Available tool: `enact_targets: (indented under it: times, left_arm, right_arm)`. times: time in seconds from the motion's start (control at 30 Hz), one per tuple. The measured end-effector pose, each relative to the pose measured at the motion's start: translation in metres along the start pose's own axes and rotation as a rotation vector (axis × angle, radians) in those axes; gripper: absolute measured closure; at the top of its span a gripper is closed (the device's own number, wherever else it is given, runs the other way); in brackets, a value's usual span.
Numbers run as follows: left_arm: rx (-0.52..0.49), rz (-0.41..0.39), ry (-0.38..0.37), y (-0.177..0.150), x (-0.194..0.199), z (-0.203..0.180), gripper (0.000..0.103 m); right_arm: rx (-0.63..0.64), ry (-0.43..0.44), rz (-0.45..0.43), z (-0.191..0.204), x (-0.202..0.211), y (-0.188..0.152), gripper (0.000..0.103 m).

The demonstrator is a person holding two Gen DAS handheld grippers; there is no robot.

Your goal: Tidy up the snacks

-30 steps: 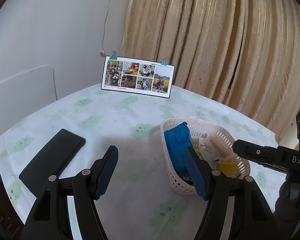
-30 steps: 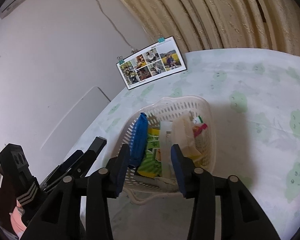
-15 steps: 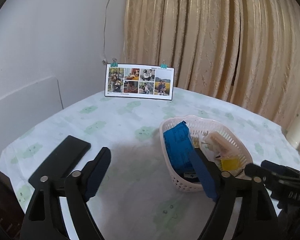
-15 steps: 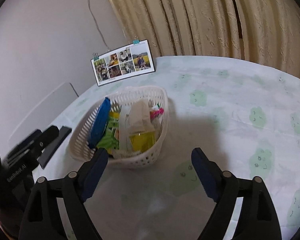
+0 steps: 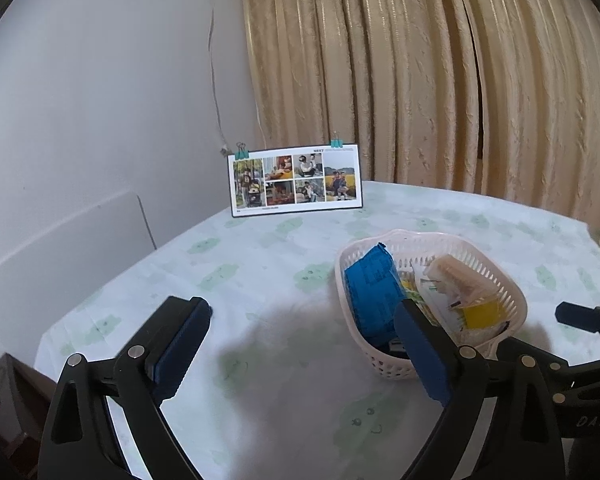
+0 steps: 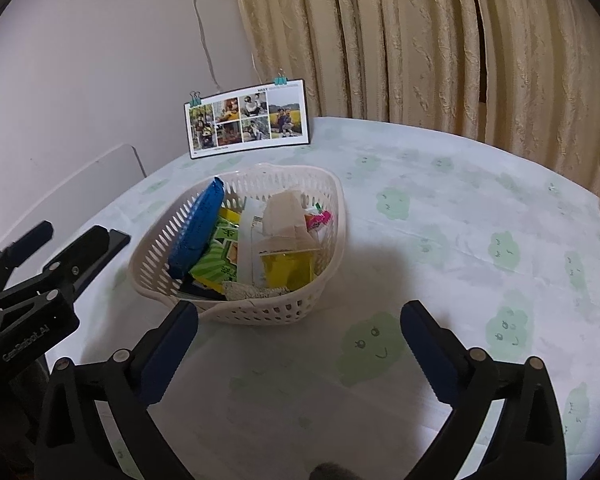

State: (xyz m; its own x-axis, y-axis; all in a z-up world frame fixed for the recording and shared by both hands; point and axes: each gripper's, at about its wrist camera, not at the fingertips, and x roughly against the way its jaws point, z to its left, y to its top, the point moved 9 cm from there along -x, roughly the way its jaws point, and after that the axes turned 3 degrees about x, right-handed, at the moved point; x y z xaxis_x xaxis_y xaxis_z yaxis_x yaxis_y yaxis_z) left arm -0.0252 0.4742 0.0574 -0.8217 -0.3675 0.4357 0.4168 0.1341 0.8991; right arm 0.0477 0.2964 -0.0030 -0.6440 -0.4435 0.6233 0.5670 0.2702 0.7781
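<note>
Right wrist: right claw [image 6: 300,340] spread wider, backed off basket [image 6: 260,312].

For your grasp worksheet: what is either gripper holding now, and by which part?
Nothing: left gripper and right gripper are open, empty.

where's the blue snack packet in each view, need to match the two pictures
Left wrist view: the blue packet stands on edge in the near left part of the basket, right of centre, partly behind the left gripper's right finger.
Right wrist view: it leans against the basket's left wall, left of centre, above the right gripper.
Shared landmark: the photo card standing behind the basket, by the curtain.
</note>
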Motion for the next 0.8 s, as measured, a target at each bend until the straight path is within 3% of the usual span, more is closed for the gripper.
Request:
enact_targets:
  times: [0.8]
  left_arm:
    - [-0.063,-0.008,0.123,-0.0041,-0.0054,0.0051,0.0]
  right_arm:
    - [0.003,-0.029,-0.042,-0.0012,0.0042,0.0045,0.0]
